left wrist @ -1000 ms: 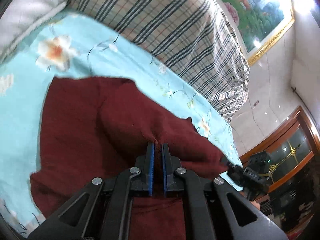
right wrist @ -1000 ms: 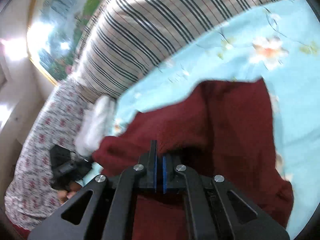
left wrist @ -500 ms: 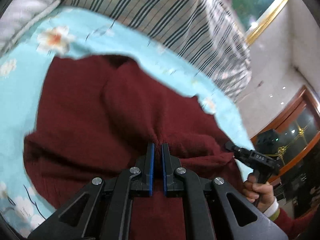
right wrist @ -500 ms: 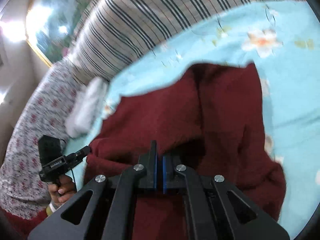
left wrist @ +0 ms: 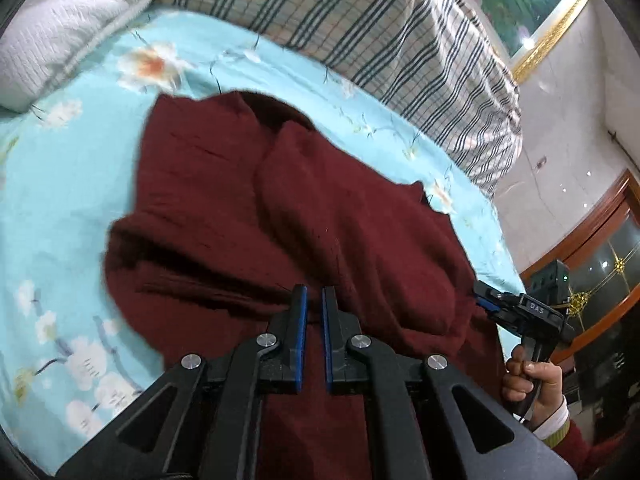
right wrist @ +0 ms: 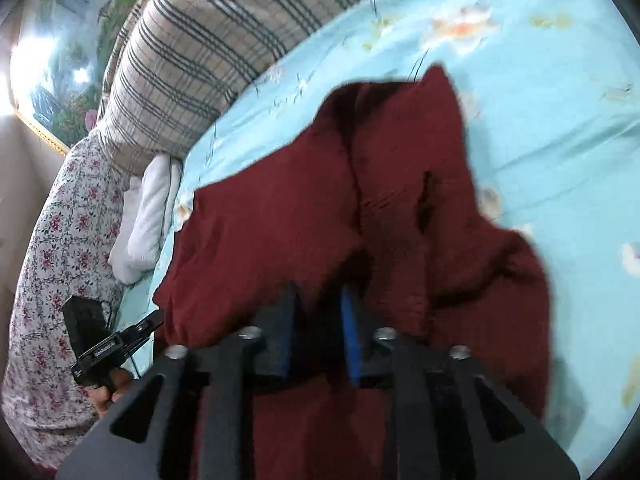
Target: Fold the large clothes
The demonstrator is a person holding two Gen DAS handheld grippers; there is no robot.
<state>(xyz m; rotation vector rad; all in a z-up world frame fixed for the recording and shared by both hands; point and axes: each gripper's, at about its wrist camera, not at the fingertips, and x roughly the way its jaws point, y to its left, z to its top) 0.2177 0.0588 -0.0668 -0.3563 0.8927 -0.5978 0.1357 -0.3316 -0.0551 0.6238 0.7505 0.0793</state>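
Observation:
A dark red knitted sweater [left wrist: 248, 216] lies bunched on a light blue flowered bedsheet [left wrist: 60, 184]; it also shows in the right wrist view [right wrist: 280, 216]. My left gripper [left wrist: 314, 292] sits over the sweater's near edge with a narrow gap between its blue pads, and no cloth shows between them. My right gripper [right wrist: 316, 292] is blurred, its jaws parted over the sweater, holding nothing. The right gripper also appears at the sweater's right edge in the left wrist view [left wrist: 486, 298], and the left one shows in the right wrist view [right wrist: 154, 320].
A striped plaid pillow [left wrist: 360, 20] lies along the far side of the bed. A white folded cloth [left wrist: 60, 12] sits at the far left. A flowered quilt [right wrist: 52, 248] lies beside the bed. A wooden cabinet [left wrist: 600, 248] stands at right.
Both grippers, shut on the sweater's near edge, have opened and released it. The sweater has dropped lower onto the sheet and lies more spread out.

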